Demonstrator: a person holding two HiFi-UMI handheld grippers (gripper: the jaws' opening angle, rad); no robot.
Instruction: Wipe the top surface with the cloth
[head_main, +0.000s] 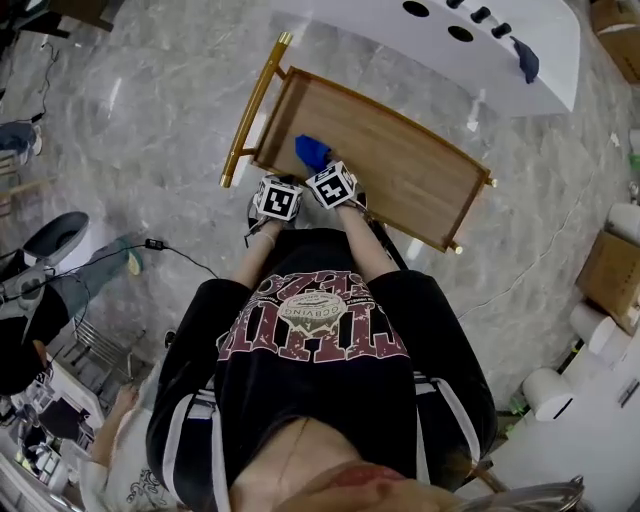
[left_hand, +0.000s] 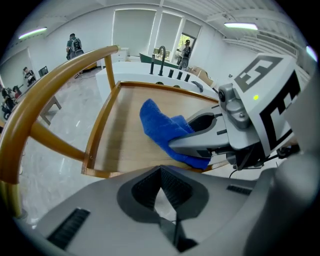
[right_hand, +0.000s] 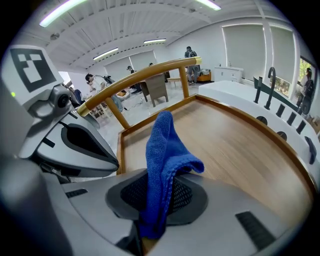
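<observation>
The blue cloth is clamped in the jaws of the right tool, above the surface near its near edge. Much of it stands loose, so under rubbing it may bunch or slip out, and the jaws may scrape the wood. The left tool, jaws together and empty, is held just beside it, both forearms stretched forward.
</observation>
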